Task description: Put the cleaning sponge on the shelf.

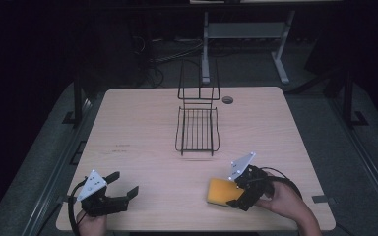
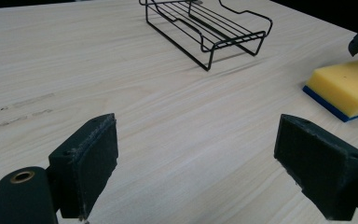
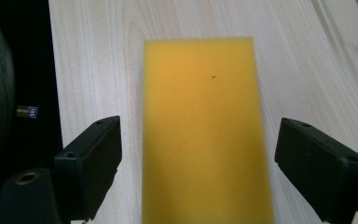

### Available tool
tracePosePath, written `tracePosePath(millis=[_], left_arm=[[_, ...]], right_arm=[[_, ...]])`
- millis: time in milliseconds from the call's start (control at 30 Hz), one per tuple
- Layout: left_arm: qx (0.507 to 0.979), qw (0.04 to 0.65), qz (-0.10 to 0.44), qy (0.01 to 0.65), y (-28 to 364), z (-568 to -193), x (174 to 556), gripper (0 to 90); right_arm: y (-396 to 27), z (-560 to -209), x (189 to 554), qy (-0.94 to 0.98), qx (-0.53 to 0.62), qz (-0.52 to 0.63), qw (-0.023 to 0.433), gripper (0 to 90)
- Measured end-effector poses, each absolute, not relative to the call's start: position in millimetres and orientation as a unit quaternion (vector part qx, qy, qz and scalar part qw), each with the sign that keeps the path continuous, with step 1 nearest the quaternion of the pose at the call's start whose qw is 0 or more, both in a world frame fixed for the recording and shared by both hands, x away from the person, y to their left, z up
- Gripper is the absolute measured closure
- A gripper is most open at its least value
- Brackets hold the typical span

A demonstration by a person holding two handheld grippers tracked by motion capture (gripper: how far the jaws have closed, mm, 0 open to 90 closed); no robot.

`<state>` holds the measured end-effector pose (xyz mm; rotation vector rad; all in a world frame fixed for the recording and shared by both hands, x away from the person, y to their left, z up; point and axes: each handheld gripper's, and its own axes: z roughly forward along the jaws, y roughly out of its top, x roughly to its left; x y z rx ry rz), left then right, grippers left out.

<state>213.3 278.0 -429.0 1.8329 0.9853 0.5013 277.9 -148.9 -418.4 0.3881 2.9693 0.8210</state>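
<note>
One yellow rectangular foam sponge with a blue underside lies flat on the light wood table, nearer me than the black wire rack. I have the right gripper straddling it, jaws apart, sponge's long axis running straight between them. Left gripper sits well left of the sponge, jaws apart, holding nothing. One rack, one sponge.

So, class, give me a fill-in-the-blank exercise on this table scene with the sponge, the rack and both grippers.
1. The right gripper has its open jaws on either side of the yellow rectangular sponge with a ____ underside.
2. The black wire rack holds ____ items.
3. The left gripper is ____, with bare table between its jaws.

Missing words: blue; no; open
</note>
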Motion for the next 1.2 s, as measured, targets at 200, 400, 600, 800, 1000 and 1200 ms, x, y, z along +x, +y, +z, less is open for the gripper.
tracePosePath(millis=[200,400,600,800,1000,1200], left_arm=[[0.751,0.480,0.206,0.403,277.5,-429.1,213.4,12.8],[0.752,0.480,0.206,0.403,277.5,-429.1,213.4,12.8],[0.753,0.479,0.205,0.403,277.6,-429.1,213.5,12.8],[0.754,0.478,0.205,0.402,277.4,-429.1,213.5,12.8],[0.754,0.478,0.205,0.402,277.5,-429.1,213.5,12.8],[0.754,0.478,0.205,0.402,277.9,-429.2,213.5,12.8]], right_arm=[[-145.6,-424.3,281.5,0.956,0.127,0.264,0.014,14.5],[-141.3,-428.4,284.0,0.957,0.124,0.261,0.011,14.5],[-139.5,-430.6,285.3,0.958,0.124,0.257,0.012,14.5],[-136.7,-435.3,286.1,0.960,0.123,0.249,0.009,14.5],[-134.4,-441.1,287.1,0.961,0.125,0.246,0.003,14.5],[-133.7,-445.3,287.8,0.961,0.127,0.244,-0.002,14.5]])
